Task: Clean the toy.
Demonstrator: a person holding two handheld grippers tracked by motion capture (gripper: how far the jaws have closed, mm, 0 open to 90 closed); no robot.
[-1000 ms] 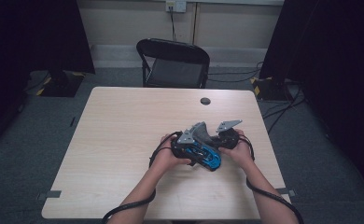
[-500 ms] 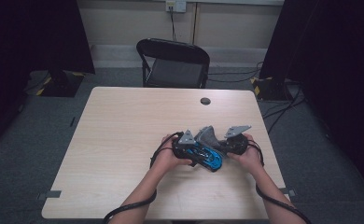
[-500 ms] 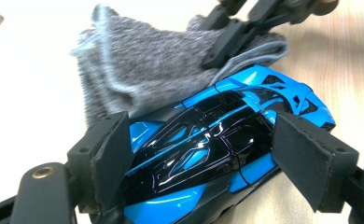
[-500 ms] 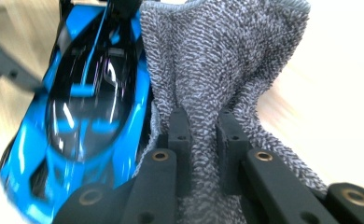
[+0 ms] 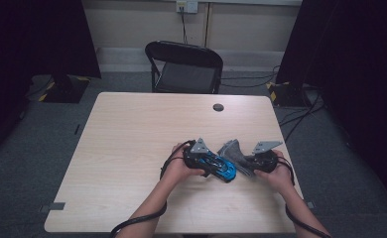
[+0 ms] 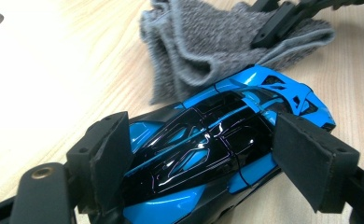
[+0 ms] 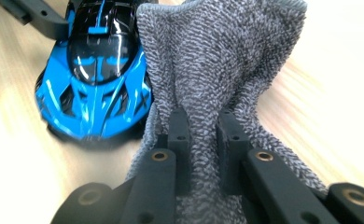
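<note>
I see my left hand-held gripper (image 6: 203,163) clamped across the blue toy car (image 6: 217,154), whose long axis runs toward upper right; my right hand-held gripper (image 7: 203,135), pinching the grey cloth (image 7: 217,60), sits just beside its nose.

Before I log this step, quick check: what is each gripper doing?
Left gripper: closed across the blue and black toy car, holding it on the table.
Right gripper: shut on the grey cloth.

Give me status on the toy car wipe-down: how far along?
Done: left tool clamps the blue toy car on the table; right tool is pinched shut on the grey cloth. In hand: cloth lies against the car's side. Left: actual wiping; how much is already cleaned can't be judged.
</note>
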